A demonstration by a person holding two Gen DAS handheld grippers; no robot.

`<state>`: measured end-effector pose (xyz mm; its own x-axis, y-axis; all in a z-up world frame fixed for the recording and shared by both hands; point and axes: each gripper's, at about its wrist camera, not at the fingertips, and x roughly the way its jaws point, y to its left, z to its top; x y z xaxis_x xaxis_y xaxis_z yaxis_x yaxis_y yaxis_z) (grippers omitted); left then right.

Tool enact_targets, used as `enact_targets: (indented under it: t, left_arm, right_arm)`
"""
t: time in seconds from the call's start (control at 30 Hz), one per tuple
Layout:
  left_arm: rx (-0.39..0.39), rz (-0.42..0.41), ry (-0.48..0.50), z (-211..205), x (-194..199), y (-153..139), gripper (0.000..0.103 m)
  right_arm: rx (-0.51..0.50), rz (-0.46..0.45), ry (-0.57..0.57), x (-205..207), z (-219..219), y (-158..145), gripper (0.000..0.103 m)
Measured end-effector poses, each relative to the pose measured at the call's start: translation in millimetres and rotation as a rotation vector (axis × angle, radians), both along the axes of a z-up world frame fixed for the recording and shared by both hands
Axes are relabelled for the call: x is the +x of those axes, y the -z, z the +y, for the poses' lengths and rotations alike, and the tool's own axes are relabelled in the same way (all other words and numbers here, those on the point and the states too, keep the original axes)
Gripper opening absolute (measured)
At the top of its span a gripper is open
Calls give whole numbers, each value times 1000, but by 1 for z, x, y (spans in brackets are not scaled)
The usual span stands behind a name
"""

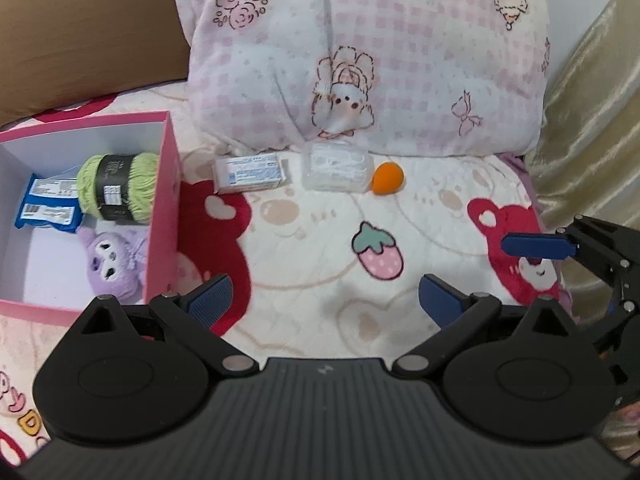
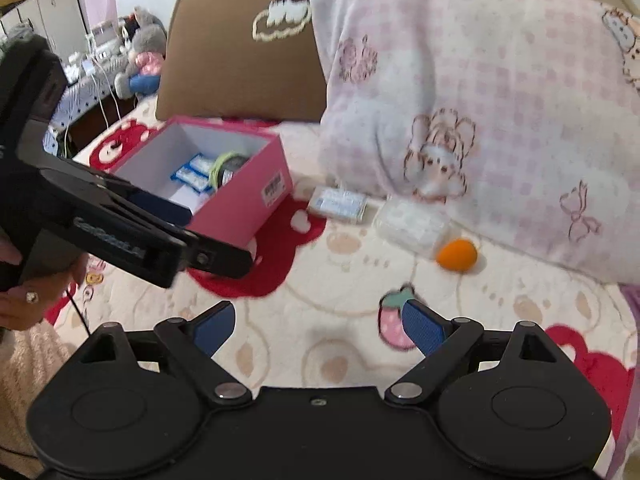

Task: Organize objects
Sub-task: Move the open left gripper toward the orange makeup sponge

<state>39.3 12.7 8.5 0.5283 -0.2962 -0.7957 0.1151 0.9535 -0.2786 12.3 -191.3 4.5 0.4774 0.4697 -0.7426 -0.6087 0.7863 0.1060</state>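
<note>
Already boxed (image 1: 160, 184): yarn (image 1: 118, 186), plush (image 1: 114, 264); beyond box, carton (image 1: 251, 172), sponge (image 1: 387, 177) waiting; both grippers (image 1: 325, 294) (image 2: 319, 330) agape, empty.

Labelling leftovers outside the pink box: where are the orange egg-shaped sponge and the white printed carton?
orange egg-shaped sponge (image 1: 387, 177), left wrist view, centre of its body
white printed carton (image 1: 251, 172), left wrist view, printed top face
</note>
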Motion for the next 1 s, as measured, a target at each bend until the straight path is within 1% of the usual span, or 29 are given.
enact_targets:
  t: [0.07,0.1,0.13,0.27,0.37,0.43,0.5,0.57,0.67,0.73,0.8,0.9,0.97,1.0]
  left_arm:
    - [-33,-18,-2,-2,2,4,99]
    - [-37,-27,-11,-3,2,5,99]
    - [-32,-35,-16,-4,3,7,99]
    - [-22,-78,-9,-11,15,14,98]
    - [11,-125,-17,-23,26,22,97]
    - [13,-140,-38,-29,36,30,96]
    - [-8,-140,-53,-33,45,38,96]
    - [-32,-130,-52,-37,55,48,96]
    - [-60,-115,-49,-47,69,62,96]
    - [-78,-119,-42,-55,77,72,95]
    - [-105,-125,-23,-62,84,80,95]
    - [-136,-124,-7,-73,95,92,93]
    - [-167,-127,-7,-76,101,100,90]
    - [-176,-130,-16,-77,104,105,87]
  right_arm:
    - [69,-50,-26,3,-6,0,93]
    - [89,-67,-23,6,-9,1,93]
    - [90,-69,-29,10,-10,4,93]
    - [98,-124,-24,25,-18,18,93]
    - [116,-151,-2,40,-25,31,93]
    - [121,-148,16,50,-29,39,93]
    - [118,-130,10,60,-32,47,93]
    - [92,-126,-8,67,-33,55,93]
    - [-8,-191,-43,70,-29,68,93]
    - [-49,-222,-59,73,-27,79,93]
    - [-77,-197,-59,86,-27,91,93]
    - [-65,-181,-20,106,-31,107,92]
    - [-64,-175,11,119,-35,118,90]
    - [-67,-177,10,123,-36,123,88]
